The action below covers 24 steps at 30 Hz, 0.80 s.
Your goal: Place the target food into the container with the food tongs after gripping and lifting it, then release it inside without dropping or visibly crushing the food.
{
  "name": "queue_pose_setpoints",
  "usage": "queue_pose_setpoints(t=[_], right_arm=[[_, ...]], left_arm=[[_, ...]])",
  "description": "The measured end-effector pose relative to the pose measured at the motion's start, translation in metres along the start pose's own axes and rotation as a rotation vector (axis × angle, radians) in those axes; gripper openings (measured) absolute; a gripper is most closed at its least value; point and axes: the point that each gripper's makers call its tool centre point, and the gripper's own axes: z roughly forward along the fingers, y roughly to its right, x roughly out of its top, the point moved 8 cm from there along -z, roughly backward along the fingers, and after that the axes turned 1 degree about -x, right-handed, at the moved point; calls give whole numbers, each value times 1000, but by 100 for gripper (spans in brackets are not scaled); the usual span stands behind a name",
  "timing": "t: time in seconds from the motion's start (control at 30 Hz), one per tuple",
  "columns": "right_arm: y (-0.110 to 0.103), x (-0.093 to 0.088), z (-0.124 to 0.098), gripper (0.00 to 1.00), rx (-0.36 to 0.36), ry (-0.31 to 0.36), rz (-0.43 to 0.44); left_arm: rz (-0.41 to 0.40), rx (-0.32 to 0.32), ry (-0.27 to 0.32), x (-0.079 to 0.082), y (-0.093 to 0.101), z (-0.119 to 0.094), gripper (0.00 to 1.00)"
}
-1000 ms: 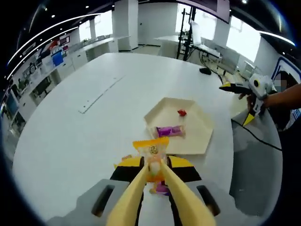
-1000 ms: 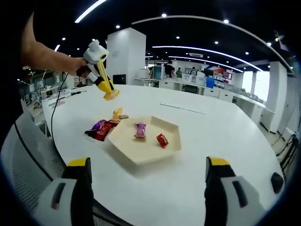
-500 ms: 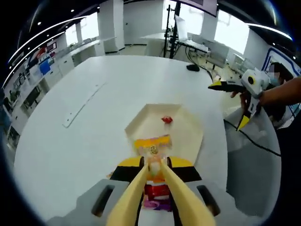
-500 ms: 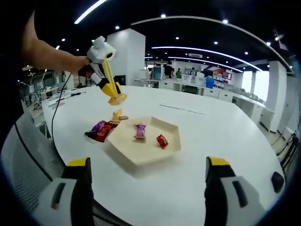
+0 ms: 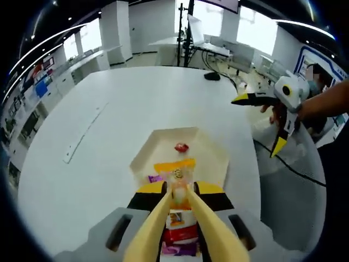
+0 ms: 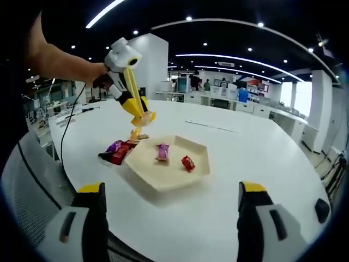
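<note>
Candy (image 5: 175,171) sits clenched in the left tongs (image 5: 179,188), seemingly above the tray (image 5: 212,158).

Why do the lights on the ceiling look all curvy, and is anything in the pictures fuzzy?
In the right gripper view the fisheye lens bends the ceiling light strips into arcs and curves the white table edge. In the left gripper view the yellow tongs close to the camera look soft and blurry, while the tray is sharper; bright windows wash out at the top.
</note>
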Motion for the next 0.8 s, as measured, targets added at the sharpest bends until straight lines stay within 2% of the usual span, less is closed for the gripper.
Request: queue_pose_setpoints(t=[0.2,0.67,0.8], right_arm=[[1,0,0,99,0,2,2],[0,-1,0,97,7,-8,-12],[0,1,0,100,3,0,2]], left_arm=[[28,-1,24,3,1,5,21],[4,14,57,0,-7,1,24],[-6,26,65,-3,-10,-3,24]])
